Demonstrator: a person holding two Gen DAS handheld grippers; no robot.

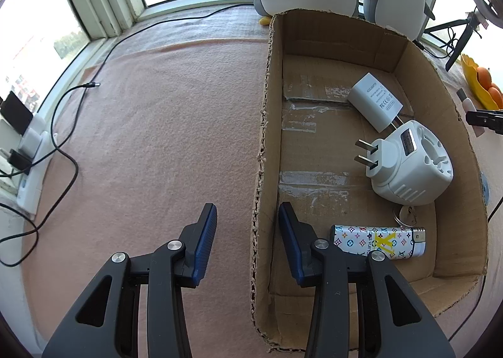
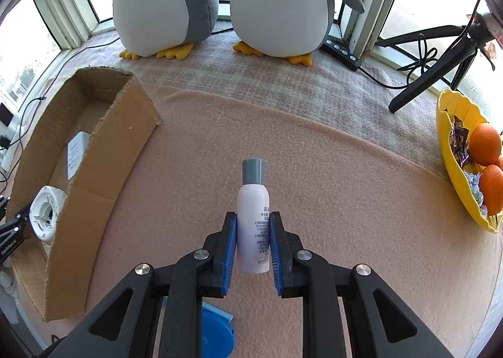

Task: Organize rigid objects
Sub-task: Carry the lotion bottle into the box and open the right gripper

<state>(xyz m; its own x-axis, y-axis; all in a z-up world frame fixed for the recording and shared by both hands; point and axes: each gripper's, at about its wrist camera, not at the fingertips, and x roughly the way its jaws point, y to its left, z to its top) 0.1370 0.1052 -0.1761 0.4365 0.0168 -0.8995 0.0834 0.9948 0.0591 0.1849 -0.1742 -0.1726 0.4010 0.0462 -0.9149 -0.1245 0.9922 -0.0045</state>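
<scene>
The right tool (image 2: 253,243) grips a white bottle (image 2: 253,226) with a grey cap, both pads pressed to its sides; the bottle is over open pink cloth (image 2: 345,200) with clear room all round. The left tool (image 1: 247,216) straddles the cardboard box's (image 1: 262,169) torn near wall, its fingers at their narrowest on that wall. In the box lie a white charger (image 1: 375,101), a round white adapter (image 1: 411,166) and a patterned lighter (image 1: 377,241). A yellow fruit bowl (image 2: 452,150) sits at the cloth's right edge.
</scene>
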